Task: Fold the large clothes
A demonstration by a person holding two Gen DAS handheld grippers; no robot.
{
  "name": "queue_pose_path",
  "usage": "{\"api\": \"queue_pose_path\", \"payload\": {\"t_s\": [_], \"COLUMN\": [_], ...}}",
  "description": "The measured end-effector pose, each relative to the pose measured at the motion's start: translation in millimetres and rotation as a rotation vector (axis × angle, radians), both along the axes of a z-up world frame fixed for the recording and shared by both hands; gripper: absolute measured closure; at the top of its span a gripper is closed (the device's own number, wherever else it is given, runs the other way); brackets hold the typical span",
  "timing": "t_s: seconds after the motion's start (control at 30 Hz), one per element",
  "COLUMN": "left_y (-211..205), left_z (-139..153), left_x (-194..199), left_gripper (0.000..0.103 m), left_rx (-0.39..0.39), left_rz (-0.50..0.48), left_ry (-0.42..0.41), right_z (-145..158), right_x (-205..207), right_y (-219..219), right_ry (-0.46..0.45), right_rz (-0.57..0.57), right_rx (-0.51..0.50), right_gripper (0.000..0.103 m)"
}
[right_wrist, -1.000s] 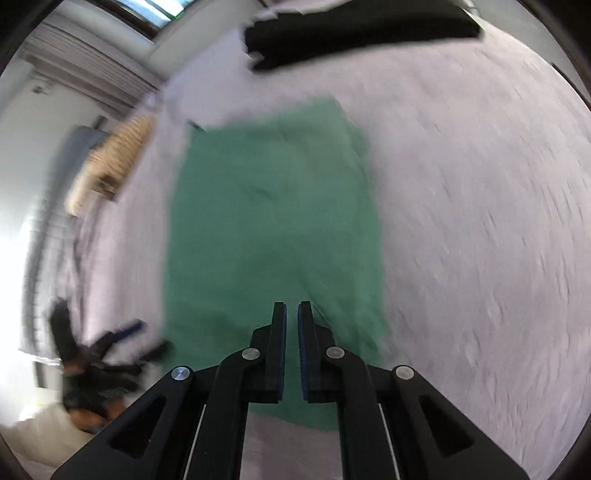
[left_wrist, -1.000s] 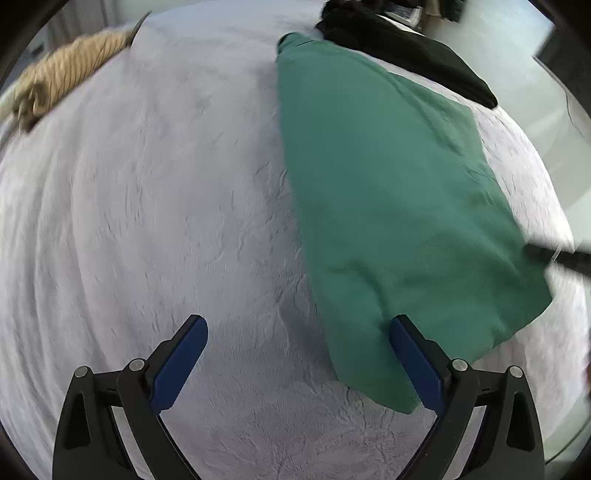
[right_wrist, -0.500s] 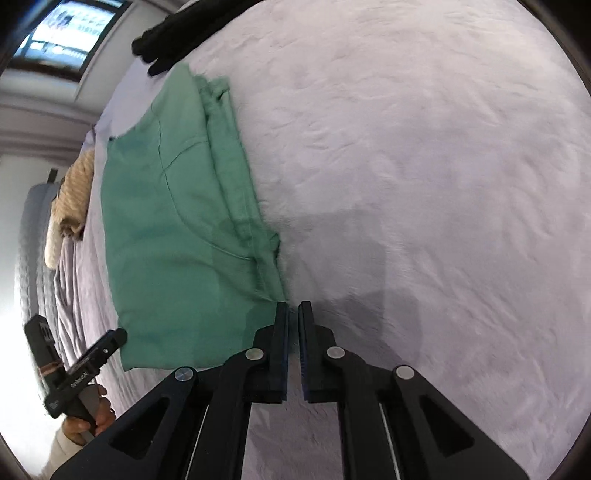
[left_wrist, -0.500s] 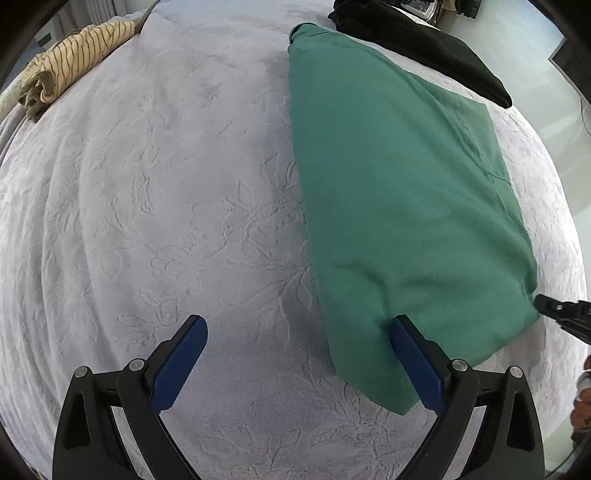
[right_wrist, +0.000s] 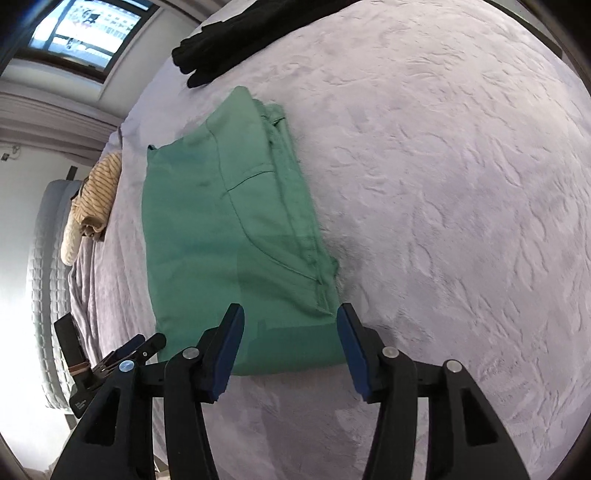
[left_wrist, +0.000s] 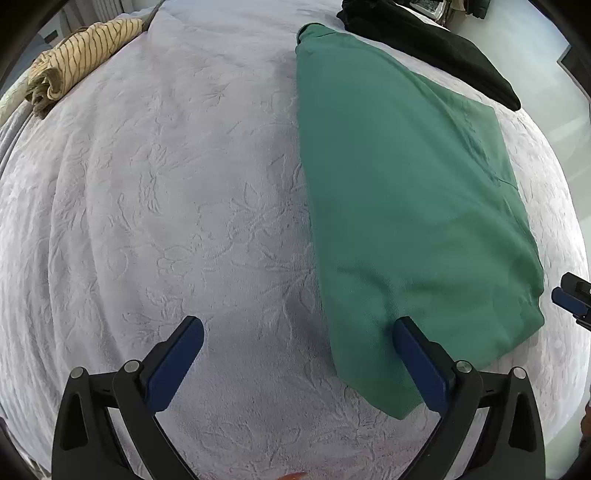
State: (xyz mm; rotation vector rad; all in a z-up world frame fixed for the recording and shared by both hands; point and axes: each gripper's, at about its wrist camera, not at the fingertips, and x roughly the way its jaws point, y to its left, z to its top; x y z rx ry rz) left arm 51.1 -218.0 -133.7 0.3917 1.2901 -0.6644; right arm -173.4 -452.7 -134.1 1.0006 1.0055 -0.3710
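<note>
A green garment (left_wrist: 402, 192) lies folded into a long strip on a lavender embossed bedspread (left_wrist: 166, 206). In the right wrist view the garment (right_wrist: 229, 236) shows stacked layers and a pocket seam along its right edge. My left gripper (left_wrist: 295, 354) is open and empty, just above the bed, with its right finger at the garment's near left corner. My right gripper (right_wrist: 290, 343) is open and empty, its jaws on either side of the garment's near right corner. The right gripper's tip (left_wrist: 570, 299) shows at the far right in the left wrist view.
A black garment (left_wrist: 436, 48) lies beyond the green one. A striped tan garment (left_wrist: 77, 62) lies bunched at the bed's far left corner. A window (right_wrist: 85, 26) is behind the bed. The left gripper's body (right_wrist: 110, 365) sits left of the green garment.
My right gripper has opened from shut and swung round to the garment's near right corner. The left gripper has hardly moved.
</note>
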Motion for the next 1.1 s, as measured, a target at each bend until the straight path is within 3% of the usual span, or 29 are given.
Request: {"api": "queue_pose_path", "payload": {"t_s": [0.13, 0.37, 0.5, 0.53, 0.57, 0.6, 0.8, 1.1], "left_y": [1, -3, -11, -12, -13, -14, -25, -39], "left_z": [-1, 1, 6, 8, 10, 11, 8, -19], "left_x": [3, 6, 11, 14, 18, 22, 42, 61], "left_gripper": [0.001, 0.001, 0.001, 0.001, 0.001, 0.001, 0.001, 0.001], "left_rx": [-0.004, 0.003, -0.003, -0.008, -0.014, -0.020, -0.049, -0.185], "left_rz": [0.013, 0.008, -0.006, -0.005, 0.002, 0.009, 0.018, -0.013], "left_ry": [0.015, 0.012, -0.005, -0.005, -0.006, -0.010, 0.008, 0.217], "right_z": [-4, -4, -3, -3, -3, -3, -4, -33], "right_x": [4, 7, 14, 16, 18, 21, 43, 81], "right_y": [-3, -9, -15, -17, -18, -21, -34, -69], "right_ry": [0.017, 0.013, 0.002, -0.006, -0.017, -0.040, -0.051, -0.147], "right_rz": [0.004, 0.016, 0.034, 0.040, 0.046, 0.053, 0.130, 0.205], "right_rx": [0.005, 0.000, -0.017, -0.021, -0.020, -0.014, -0.005, 0.143], "right_gripper": [0.046, 0.023, 0.020, 0.017, 0.003, 0.000, 0.000, 0.000]}}
